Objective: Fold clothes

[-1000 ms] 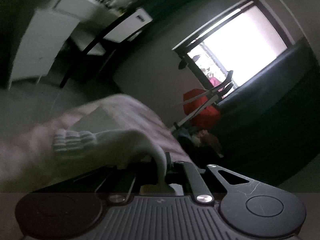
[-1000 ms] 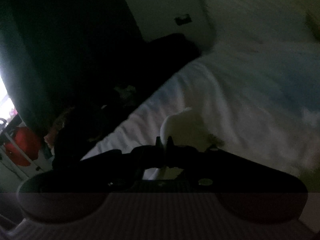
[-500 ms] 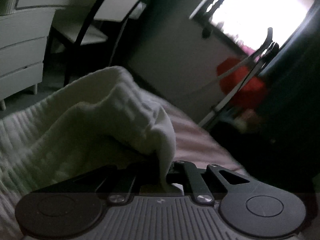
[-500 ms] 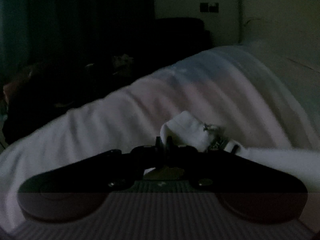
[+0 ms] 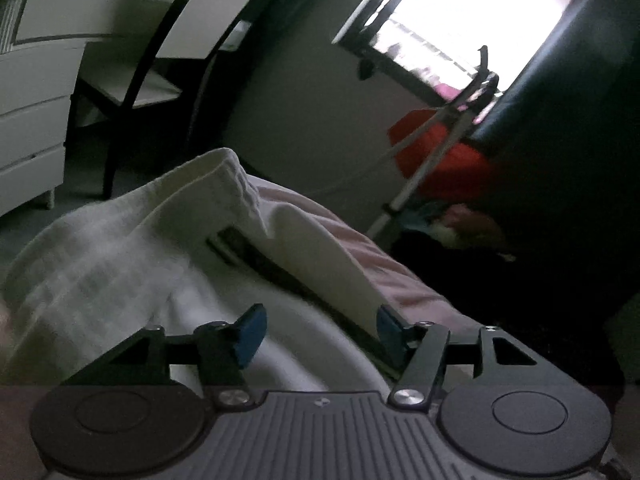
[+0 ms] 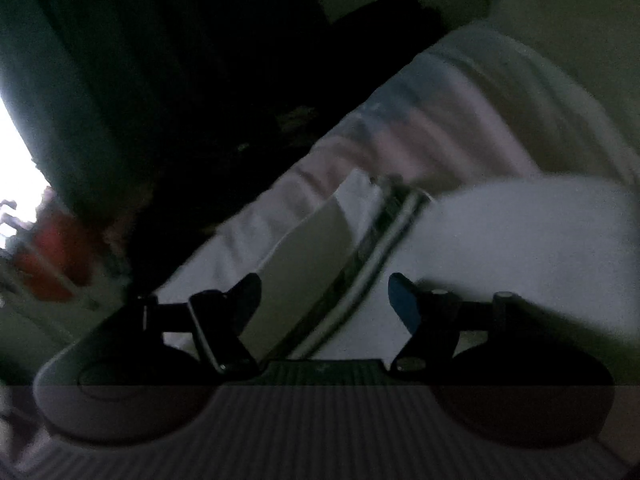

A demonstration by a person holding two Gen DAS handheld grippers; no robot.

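Blue pads [image 5: 250, 334] of the left gripper [image 5: 318, 326] stand well apart and the jaws are opening; white cloth lies in the gap below them, but neither pad presses on it. That cloth is the white garment [image 5: 120, 264], a ribbed knit piece heaped on the bed [image 5: 360, 252], spreading from the gripper toward 10 o'clock. Its thick rolled hem rises at about 11 o'clock, and a dark striped band [image 5: 256, 256] runs through the folds from 11 o'clock down toward the right-hand pad. Pale pink bedding shows past the garment at 1 o'clock. Farther out, a white chair with a dark frame [image 5: 168, 60] stands at 10 o'clock beside a white chest of drawers [image 5: 32, 128]. A bright window [image 5: 472, 20] fills 1 o'clock, with something red [image 5: 440, 156] behind a light metal stand below it.

In the right wrist view, which is dim and blurred, the right gripper [image 6: 324, 300] is likewise spread, its jaws opening, with cloth between them but not pinched. The garment [image 6: 520, 240] spreads from the gap toward 2 o'clock, and its striped band [image 6: 372, 248] runs up from between the pads toward 12 o'clock. The bed [image 6: 460, 112] extends beyond at 1 o'clock. A dark curtain [image 6: 100, 100] hangs at 10 o'clock.
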